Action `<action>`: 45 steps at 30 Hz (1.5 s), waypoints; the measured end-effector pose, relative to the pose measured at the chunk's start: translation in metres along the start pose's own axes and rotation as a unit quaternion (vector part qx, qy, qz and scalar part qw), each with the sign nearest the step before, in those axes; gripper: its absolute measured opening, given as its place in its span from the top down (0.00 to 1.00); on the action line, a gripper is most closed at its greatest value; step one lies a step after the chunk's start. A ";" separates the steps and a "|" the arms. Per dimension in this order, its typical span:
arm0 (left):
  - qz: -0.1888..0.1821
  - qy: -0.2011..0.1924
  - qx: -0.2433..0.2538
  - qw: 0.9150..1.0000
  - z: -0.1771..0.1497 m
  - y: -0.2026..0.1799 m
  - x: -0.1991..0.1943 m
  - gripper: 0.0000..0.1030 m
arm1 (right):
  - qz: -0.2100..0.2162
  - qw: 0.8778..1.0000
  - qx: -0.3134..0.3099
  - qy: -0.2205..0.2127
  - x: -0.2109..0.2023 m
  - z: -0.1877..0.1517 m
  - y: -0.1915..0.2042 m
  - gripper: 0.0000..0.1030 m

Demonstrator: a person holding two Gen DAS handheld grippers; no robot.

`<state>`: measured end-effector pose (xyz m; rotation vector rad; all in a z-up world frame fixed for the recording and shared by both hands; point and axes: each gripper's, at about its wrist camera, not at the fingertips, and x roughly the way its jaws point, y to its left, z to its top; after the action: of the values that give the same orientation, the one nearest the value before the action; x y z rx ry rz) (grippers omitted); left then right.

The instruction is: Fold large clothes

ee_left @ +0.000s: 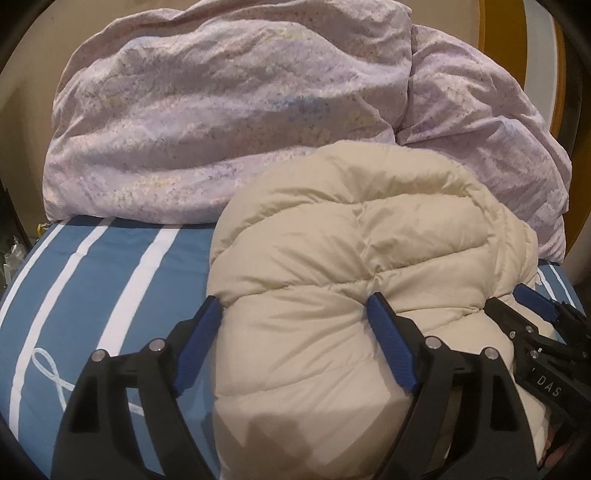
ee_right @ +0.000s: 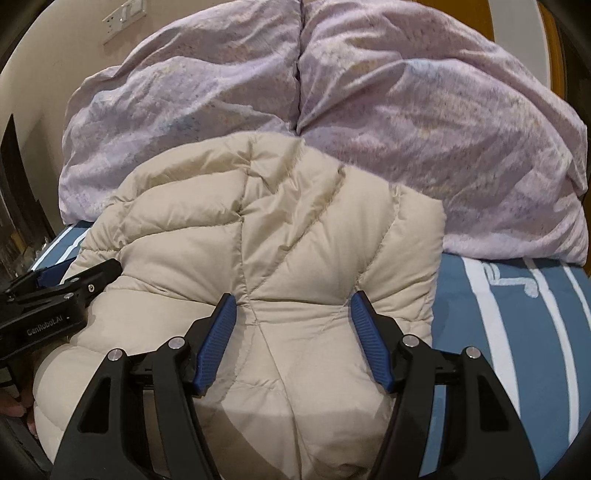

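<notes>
A cream quilted puffer jacket (ee_left: 351, 251) lies bunched on a blue bed sheet with white stripes (ee_left: 110, 266). My left gripper (ee_left: 295, 306) is wide open and straddles the jacket's near left bulge, its blue pads (ee_left: 391, 350) pressing into the fabric. My right gripper (ee_right: 293, 302) is also wide open, its pads (ee_right: 218, 343) pressing into the jacket's (ee_right: 266, 229) near right part. The right gripper shows at the right edge of the left wrist view (ee_left: 539, 314). The left gripper shows at the left edge of the right wrist view (ee_right: 55, 291).
A crumpled lilac floral duvet (ee_left: 229, 122) is piled behind the jacket, against it; it fills the back of the right wrist view (ee_right: 406, 122). A beige wall with a switch plate (ee_right: 122, 18) lies beyond. The striped sheet (ee_right: 517, 332) lies right of the jacket.
</notes>
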<state>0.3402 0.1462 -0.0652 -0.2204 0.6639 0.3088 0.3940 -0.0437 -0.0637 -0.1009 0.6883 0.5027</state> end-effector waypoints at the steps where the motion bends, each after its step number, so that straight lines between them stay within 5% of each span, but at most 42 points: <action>1: -0.001 0.000 0.000 1.000 -0.001 0.000 0.002 0.20 | 0.002 1.000 0.002 0.000 0.002 -0.001 -0.001 0.36; 45: 0.014 0.039 0.009 0.999 -0.005 0.001 0.032 0.08 | 0.006 0.998 0.032 0.051 0.026 -0.001 -0.009 0.35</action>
<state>0.3612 0.1521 -0.0895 -0.2076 0.7480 0.3232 0.4145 -0.0408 -0.0810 -0.0628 0.8052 0.4894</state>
